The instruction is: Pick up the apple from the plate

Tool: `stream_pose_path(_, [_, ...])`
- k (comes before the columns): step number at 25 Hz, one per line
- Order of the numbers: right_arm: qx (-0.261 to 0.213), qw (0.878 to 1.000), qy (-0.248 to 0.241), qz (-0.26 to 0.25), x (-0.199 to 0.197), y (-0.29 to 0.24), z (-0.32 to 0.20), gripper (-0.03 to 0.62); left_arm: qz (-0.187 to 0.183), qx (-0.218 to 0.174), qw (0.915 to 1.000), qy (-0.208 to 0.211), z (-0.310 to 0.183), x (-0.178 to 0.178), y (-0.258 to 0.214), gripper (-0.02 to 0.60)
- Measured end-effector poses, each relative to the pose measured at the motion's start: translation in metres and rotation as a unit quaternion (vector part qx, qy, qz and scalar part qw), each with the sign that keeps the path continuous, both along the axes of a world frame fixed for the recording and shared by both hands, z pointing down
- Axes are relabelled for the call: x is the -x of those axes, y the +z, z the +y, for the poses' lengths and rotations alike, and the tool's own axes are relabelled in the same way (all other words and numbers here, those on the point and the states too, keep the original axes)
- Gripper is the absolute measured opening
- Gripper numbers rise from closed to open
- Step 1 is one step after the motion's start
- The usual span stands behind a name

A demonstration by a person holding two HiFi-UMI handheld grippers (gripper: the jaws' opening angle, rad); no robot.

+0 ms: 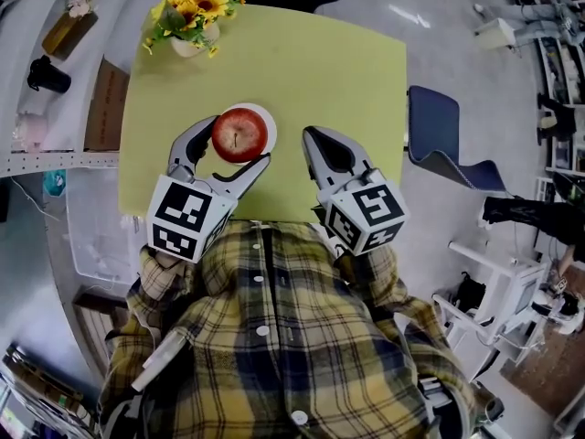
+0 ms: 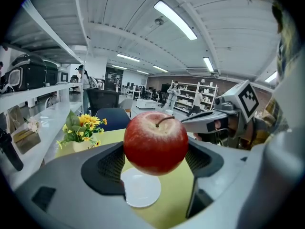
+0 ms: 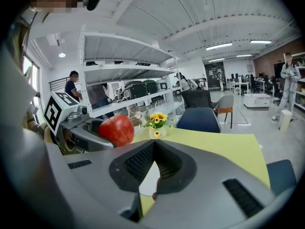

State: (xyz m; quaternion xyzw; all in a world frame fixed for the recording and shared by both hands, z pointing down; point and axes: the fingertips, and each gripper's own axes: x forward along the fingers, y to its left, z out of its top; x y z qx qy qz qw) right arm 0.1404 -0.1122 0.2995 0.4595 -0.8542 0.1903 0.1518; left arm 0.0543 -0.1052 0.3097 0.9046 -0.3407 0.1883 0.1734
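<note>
Grip is established: my left gripper (image 1: 235,142) clamps the apple (image 2: 156,143) between its two pads, one on each side of the fruit, with the stem pointing up. The apple hangs clear of the white plate (image 2: 140,190), which lies directly below my jaws on the yellow-green table (image 1: 347,71); the left gripper view shows no contact between fruit and plate. My right gripper (image 3: 155,144) sits just to the right of the left one, with its jaws together and nothing between them. I judge the pick-up essentially done, with the lift phase in hand. The next move calls for steady clamping pressure and a level carry. The apple is round and smooth-skinned, so any tilt or slackening of the pads could let it roll forward out of the jaws. The right gripper needs no action.
</note>
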Motion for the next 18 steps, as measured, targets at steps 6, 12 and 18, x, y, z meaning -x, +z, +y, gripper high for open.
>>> stream_pose_path(6, [0.002,1.0,0.004,0.003,-0.003,0.006,0.001,-0.003,-0.004,0.0,1.0,0.002,-0.001,0.0,0.003,0.408])
stream_pose_path(12, [0.008,1.0,0.006,-0.005,-0.001,0.009,0.0,-0.003,-0.004,0.007,1.0,0.003,-0.004,-0.001,0.008,0.408])
stream_pose_path(18, [0.011,1.0,0.004,-0.005,-0.002,0.011,-0.004,-0.003,-0.009,0.007,0.9999,0.006,-0.008,-0.004,0.01,0.408])
